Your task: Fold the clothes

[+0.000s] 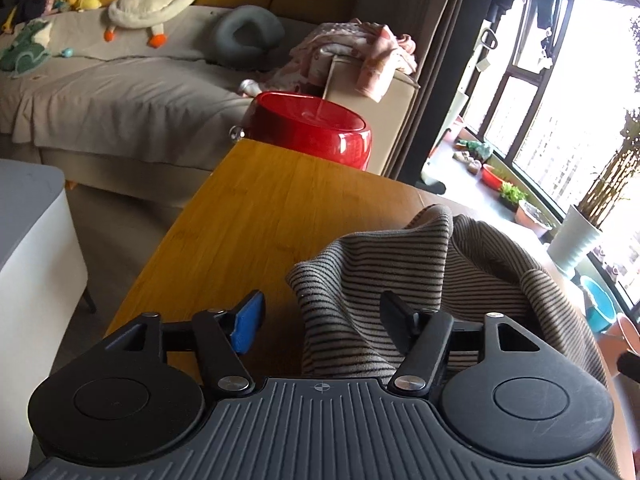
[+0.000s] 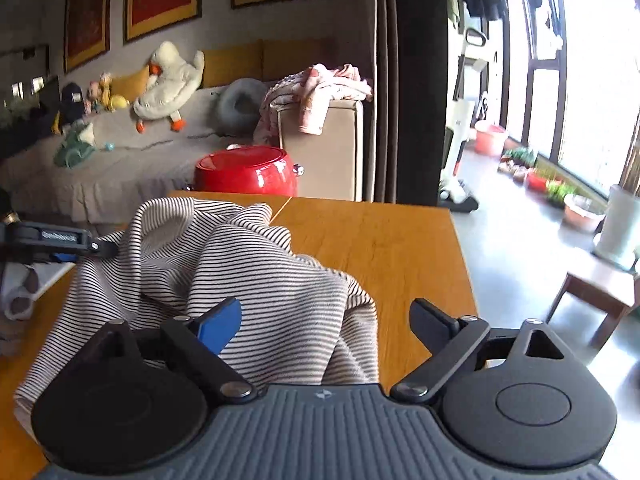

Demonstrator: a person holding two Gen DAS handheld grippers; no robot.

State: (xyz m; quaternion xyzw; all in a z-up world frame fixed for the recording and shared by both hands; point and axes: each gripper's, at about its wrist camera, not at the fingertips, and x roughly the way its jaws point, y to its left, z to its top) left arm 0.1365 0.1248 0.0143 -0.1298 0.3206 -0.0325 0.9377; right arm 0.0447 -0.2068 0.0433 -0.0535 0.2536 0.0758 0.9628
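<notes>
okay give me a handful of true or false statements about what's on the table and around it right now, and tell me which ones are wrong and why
1. The striped garment lies crumpled on the wooden table. True.
2. The garment is already folded into a neat rectangle. False: it is bunched, with raised folds.
3. The right gripper has its jaws apart, with cloth lying between them. True.
4. The left gripper is clamped shut on the garment. False: its jaws are apart.
5. A blue tub stands beyond the far edge of the table. False: the tub there is red.
6. Pink clothes are draped over the sofa arm. True.
</notes>
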